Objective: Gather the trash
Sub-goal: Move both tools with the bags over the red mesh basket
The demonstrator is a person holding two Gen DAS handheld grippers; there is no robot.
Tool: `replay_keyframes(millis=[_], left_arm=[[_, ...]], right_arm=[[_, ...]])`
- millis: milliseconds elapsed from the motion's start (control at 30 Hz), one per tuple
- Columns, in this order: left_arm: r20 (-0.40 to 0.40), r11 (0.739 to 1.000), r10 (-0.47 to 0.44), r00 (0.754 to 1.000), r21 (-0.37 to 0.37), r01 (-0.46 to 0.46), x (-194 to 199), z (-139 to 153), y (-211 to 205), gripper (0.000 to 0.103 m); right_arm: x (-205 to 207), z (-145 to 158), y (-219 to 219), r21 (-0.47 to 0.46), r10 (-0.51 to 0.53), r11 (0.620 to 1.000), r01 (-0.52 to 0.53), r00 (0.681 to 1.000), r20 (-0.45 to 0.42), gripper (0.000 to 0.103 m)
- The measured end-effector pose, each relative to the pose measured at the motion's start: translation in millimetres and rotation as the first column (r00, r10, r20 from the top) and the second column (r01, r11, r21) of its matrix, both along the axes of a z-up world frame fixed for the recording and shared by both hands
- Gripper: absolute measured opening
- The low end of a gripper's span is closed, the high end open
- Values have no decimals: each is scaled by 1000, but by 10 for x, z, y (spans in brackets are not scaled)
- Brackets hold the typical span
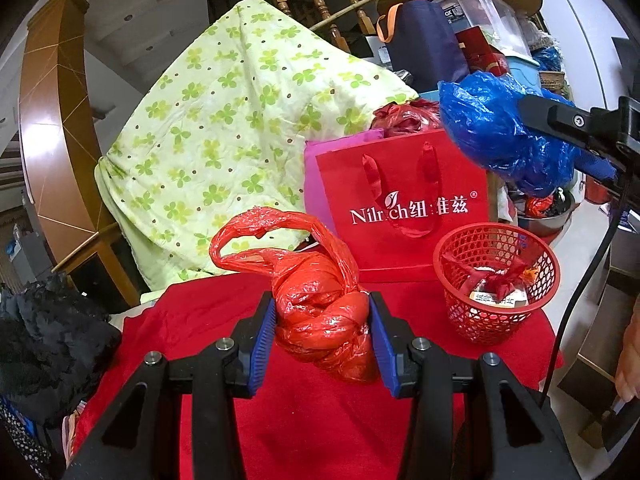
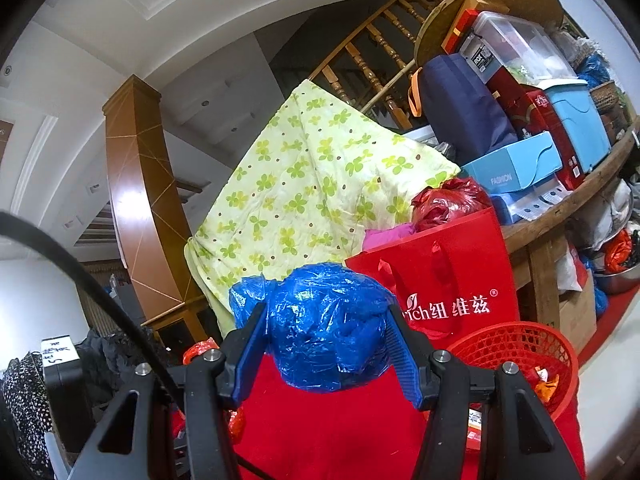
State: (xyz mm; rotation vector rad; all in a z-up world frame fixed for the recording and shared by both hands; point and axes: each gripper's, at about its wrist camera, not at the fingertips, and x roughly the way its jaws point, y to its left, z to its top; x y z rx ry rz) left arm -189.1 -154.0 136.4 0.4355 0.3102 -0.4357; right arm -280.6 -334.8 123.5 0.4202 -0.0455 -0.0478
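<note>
- Two bundles of trash are pinched, one in each tool.
- Left tool [image 1: 323, 326]: its blue pads press from both sides on a knotted, crumpled red plastic bag [image 1: 320, 300], held just above a worktop under a red cloth [image 1: 320, 420]; the bag's looped handle stands up toward 11 o'clock.
- Right tool [image 2: 326, 344]: its blue pads clamp a crumpled ball of blue plastic bag [image 2: 324, 324], which bulges out above and below the pads.
- In the left wrist view that blue ball hangs at 2 o'clock, well above the cloth, higher than the red bag.
- Round red plastic mesh basket [image 1: 496, 280] stands on the cloth at 3 o'clock of the red bag, near it but apart; paper scraps and a red wrapper lie inside.
- Red paper gift bag with white lettering and ribbon handles [image 1: 400, 208] stands upright behind both, at 12 o'clock.
- Pale green quilt printed with clover leaves [image 1: 240, 120] slopes behind, at 10 o'clock.
</note>
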Motion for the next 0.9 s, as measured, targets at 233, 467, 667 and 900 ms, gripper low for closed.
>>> replay_keyframes(millis=[233,467,667,900], left_arm=[[8,1000,-15,1000,9,15,-57,11,-54,47],[5,999,-30,1000,20,30,-83,-2,-122,47],[-1,999,-42,999,30,42,-96,-25,-178,47],[-5,998,-52,999,40,52,-106,-49,-250,47]], right_arm=[[-81,-1,-34,2,-10,1000,10,1000,7,60],[-134,-20,-72,11,-21,1000,21,1000,9,60],[-164,-27,-120,19,-28,999,27,1000,10,60],[-185,-35,-172,26,-34,999,34,999,5,60]])
